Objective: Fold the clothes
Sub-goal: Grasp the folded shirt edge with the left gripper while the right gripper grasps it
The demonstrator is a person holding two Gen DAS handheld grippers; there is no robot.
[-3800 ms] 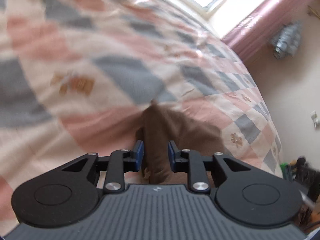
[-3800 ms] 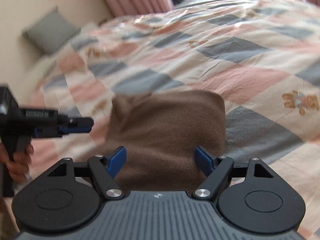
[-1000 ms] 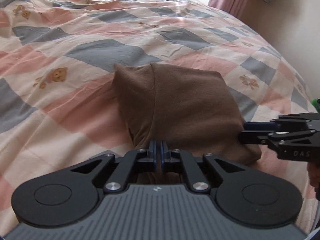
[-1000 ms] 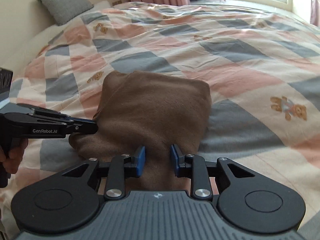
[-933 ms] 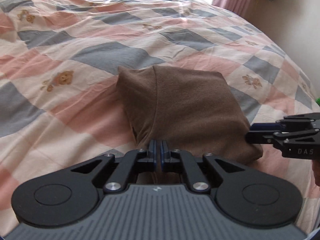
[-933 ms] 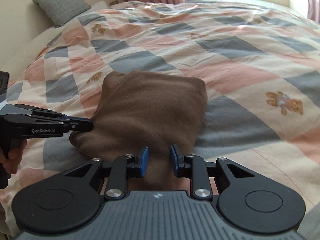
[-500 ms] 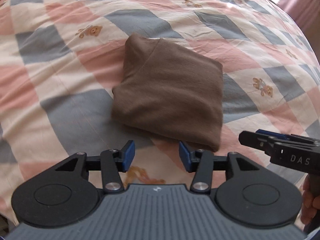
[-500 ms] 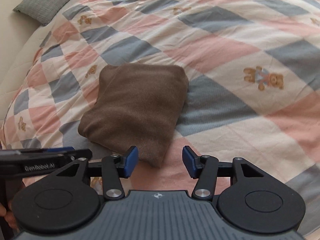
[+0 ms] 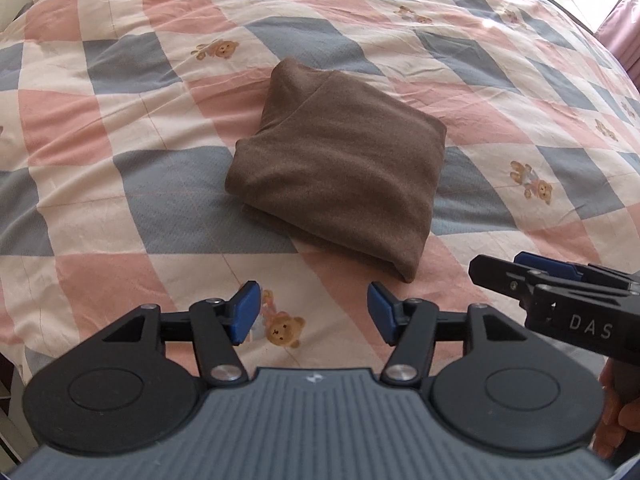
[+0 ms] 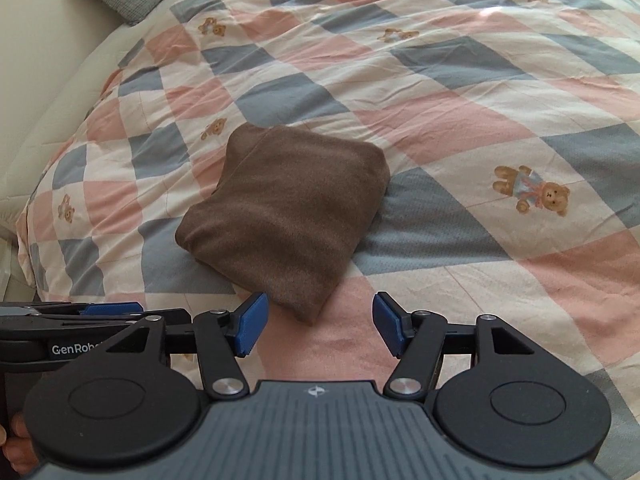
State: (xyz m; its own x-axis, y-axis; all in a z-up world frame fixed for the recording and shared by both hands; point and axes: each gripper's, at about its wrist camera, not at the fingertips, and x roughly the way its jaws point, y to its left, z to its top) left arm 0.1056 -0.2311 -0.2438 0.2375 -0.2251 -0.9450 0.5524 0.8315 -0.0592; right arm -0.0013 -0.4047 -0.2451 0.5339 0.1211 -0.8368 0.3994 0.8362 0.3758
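**Garment folded, both claws released**

Folded brown garment (image 9: 340, 176) flat on checked quilt (image 9: 120, 128) of bed. Long axis diagonal in left wrist view: narrow end toward upper left, broad folded edge toward lower right. Left claw (image 9: 314, 312) and right claw (image 10: 316, 326): jaws just opened, nothing between pads, both clear of garment's near edge.

Both wrist views look steeply down from close above, sharing the folded brown garment (image 9: 340, 176) on the quilt (image 10: 480, 80)
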